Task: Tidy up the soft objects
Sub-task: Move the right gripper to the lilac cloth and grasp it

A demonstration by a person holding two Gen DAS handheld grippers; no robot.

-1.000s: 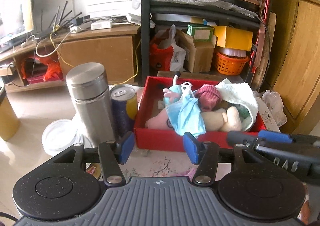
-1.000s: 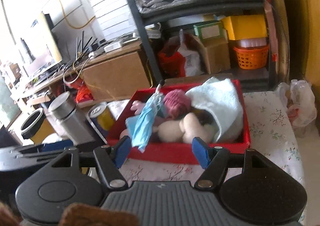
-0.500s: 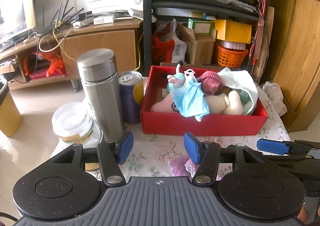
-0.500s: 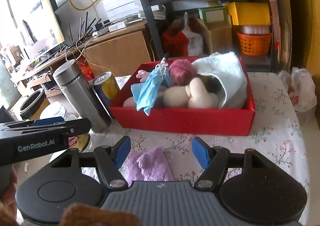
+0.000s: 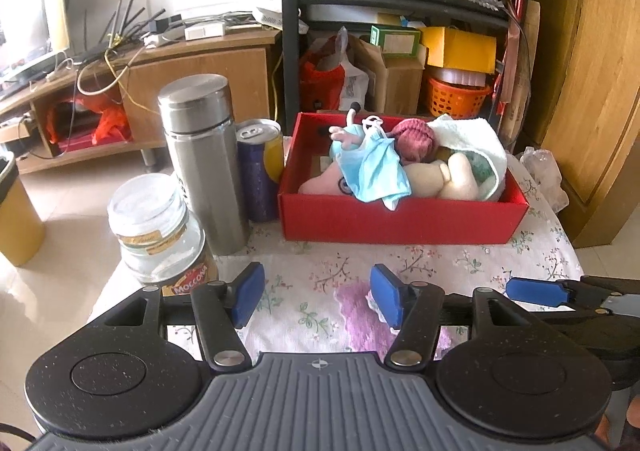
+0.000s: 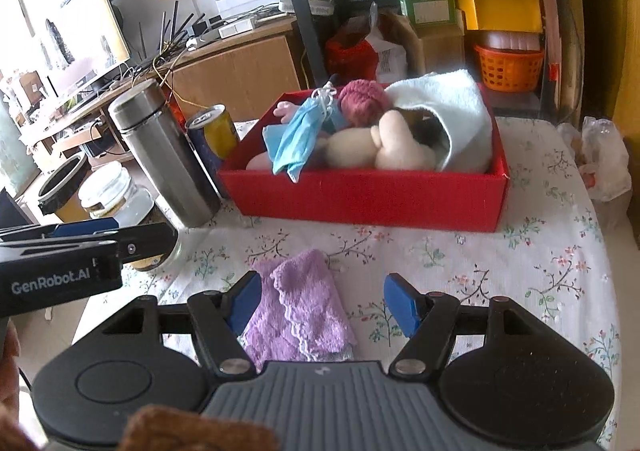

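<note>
Lilac knitted cloth (image 6: 304, 311) lies flat on the floral tablecloth (image 6: 500, 263), near edge of table, just in front of the red cardboard box (image 6: 372, 195) but not touching it. Right gripper (image 6: 324, 303) hovers over it, blue pads apart; cloth sits under the gap, closer to the left pad, not clamped. Left gripper (image 5: 316, 299) beside it, jaws apart, nothing between them; cloth (image 5: 360, 315) shows under its right pad.

Box is packed: blue face mask (image 6: 296, 139) draped over a pink plush, dark pink knitted ball (image 6: 362, 101), cream plush toy (image 6: 384, 147), pale folded towel (image 6: 452, 111) at the right end.

Left of the box: blue-and-yellow drink can (image 5: 258, 167) touching it, steel thermos flask (image 5: 204, 163) next, glass coffee jar (image 5: 160, 235) nearest the table edge. Crumpled clear plastic bag (image 6: 604, 159) at the right table edge.
</note>
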